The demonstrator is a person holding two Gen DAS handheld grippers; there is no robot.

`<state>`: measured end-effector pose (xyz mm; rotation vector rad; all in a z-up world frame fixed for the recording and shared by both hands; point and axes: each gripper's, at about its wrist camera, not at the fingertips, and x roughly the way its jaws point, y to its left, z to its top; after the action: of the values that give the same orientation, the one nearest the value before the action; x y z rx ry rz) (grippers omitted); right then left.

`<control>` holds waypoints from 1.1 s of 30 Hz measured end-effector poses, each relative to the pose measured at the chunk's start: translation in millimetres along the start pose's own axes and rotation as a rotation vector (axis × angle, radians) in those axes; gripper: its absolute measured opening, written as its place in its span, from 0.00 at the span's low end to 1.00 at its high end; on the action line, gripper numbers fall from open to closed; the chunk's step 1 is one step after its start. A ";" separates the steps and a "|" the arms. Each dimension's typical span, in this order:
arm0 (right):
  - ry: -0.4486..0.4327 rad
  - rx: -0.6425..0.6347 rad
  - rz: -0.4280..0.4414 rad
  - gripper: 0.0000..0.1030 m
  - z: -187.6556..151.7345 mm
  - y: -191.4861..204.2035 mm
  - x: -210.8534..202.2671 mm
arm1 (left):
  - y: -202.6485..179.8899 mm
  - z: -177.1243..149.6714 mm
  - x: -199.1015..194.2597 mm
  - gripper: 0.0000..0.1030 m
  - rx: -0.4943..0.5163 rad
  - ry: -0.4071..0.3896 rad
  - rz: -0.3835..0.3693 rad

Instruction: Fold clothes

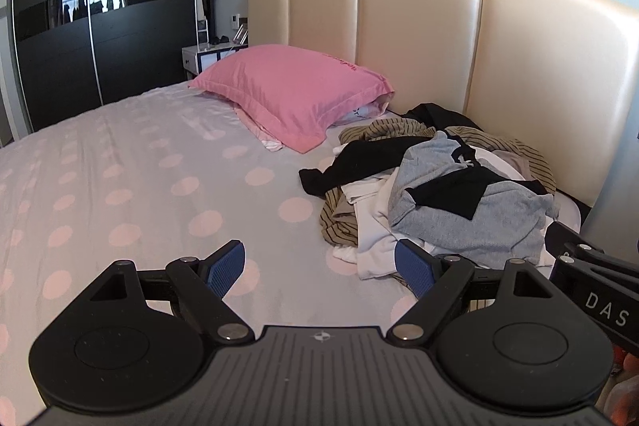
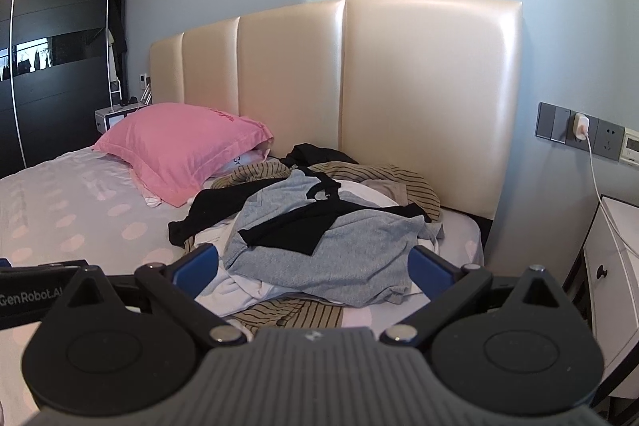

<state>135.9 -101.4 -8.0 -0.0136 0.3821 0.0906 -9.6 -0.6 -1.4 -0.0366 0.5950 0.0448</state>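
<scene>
A heap of unfolded clothes (image 1: 439, 186) lies on the bed near the headboard, at the right in the left wrist view and in the middle of the right wrist view (image 2: 319, 226). A grey top with a black panel (image 2: 327, 242) lies on top, over white, black and brown striped garments. My left gripper (image 1: 321, 268) is open and empty, above the sheet just left of the heap. My right gripper (image 2: 315, 268) is open and empty, hovering over the heap's near edge. The right gripper's body shows at the right edge of the left wrist view (image 1: 599, 290).
The bed (image 1: 139, 186) has a pale sheet with pink dots. A pink pillow (image 1: 295, 90) lies at the cream headboard (image 1: 419, 38). A dark wardrobe (image 1: 92, 26) stands beyond the bed. A white nightstand (image 2: 615, 286) and a wall socket with a charger cable (image 2: 581, 126) are at the right.
</scene>
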 end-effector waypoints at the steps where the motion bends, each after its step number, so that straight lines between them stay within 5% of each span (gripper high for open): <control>1: 0.000 0.000 -0.001 0.99 -0.1 -0.3 0.8 | -0.1 0.5 -0.4 0.80 -0.003 0.001 -0.003; 10: 0.022 -0.014 0.049 0.99 -3.6 1.9 2.0 | 1.3 1.0 -1.4 0.80 -0.018 0.014 -0.012; 33: 0.049 0.002 -0.030 0.99 -4.4 -0.3 4.7 | -0.1 -6.0 5.1 0.80 -0.005 0.049 -0.001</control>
<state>138.6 -101.5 -13.8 -0.0194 0.4307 0.0608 -8.8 -0.8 -9.2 -0.0425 0.6441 0.0446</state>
